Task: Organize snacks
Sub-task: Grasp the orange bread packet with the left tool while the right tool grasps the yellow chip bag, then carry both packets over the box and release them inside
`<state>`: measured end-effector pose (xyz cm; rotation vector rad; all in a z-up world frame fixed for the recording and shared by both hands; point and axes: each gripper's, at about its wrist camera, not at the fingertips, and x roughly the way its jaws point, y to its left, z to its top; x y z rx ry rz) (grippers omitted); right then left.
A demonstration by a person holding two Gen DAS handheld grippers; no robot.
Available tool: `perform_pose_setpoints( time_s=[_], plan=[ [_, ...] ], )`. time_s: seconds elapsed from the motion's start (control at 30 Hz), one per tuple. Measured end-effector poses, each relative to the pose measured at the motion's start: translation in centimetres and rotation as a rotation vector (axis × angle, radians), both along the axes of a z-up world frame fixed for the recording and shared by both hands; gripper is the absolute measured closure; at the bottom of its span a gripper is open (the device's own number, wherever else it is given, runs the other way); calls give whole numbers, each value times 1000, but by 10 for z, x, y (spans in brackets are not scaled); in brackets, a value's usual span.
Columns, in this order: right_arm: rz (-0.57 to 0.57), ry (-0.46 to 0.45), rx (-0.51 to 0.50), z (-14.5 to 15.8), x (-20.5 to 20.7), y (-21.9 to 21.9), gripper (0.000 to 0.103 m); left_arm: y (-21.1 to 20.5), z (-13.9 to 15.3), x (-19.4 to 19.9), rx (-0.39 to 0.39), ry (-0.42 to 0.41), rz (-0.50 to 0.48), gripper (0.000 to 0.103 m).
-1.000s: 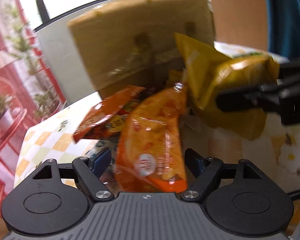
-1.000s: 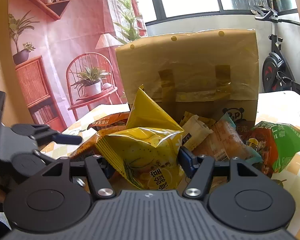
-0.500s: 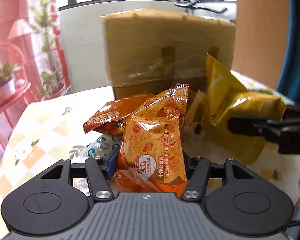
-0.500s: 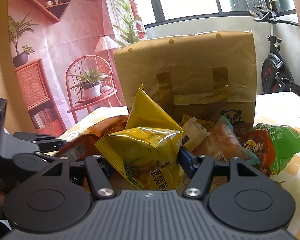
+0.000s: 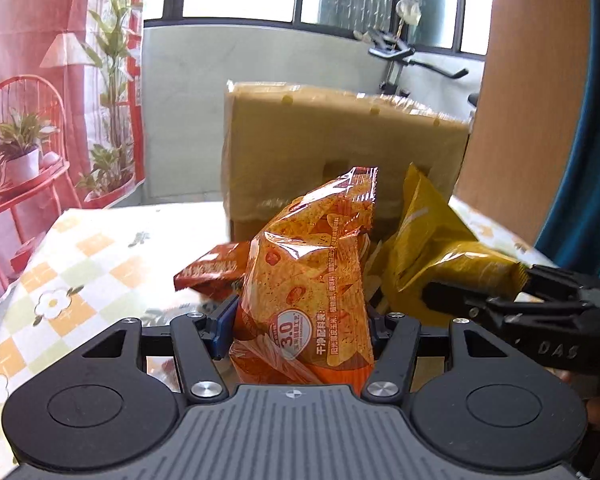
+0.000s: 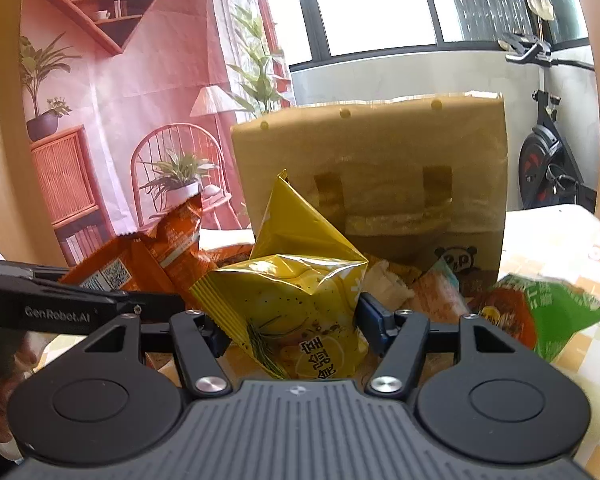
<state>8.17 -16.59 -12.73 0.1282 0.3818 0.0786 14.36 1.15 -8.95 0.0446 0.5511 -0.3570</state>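
My left gripper [image 5: 302, 330] pinches an orange chip bag [image 5: 314, 276] that stands upright between its fingers, held above the checkered flower-print tablecloth [image 5: 80, 256], and my right gripper [image 6: 290, 326] is clamped on a crumpled yellow snack bag [image 6: 300, 292] just to its right. Both bags sit in front of a brown paper bag [image 6: 380, 176] with a small panda print. More packets lie at its foot, among them a green-and-orange one [image 6: 540, 312] and a dark red one [image 5: 212, 270].
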Motion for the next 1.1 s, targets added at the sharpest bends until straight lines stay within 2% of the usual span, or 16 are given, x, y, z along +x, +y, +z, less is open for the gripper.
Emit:
perform_pose_setpoints(
  time_s=[0.23,0.5,0.83,1.1],
  plan=[
    [-6,-24,-42,18,-1,-3,39,-10,7,8,-31,15,-45,41],
    [-37,-23,-25,24,-9,-12,39,-16,11,5,-51,3,-83,41],
    [-53,-8,8,25,-9,-16,39,-14,21,4,-82,-18,-77,41],
    [-41,-34,11,51,1,-23,39,-15,41,14,-119,-47,-70,41]
  ],
)
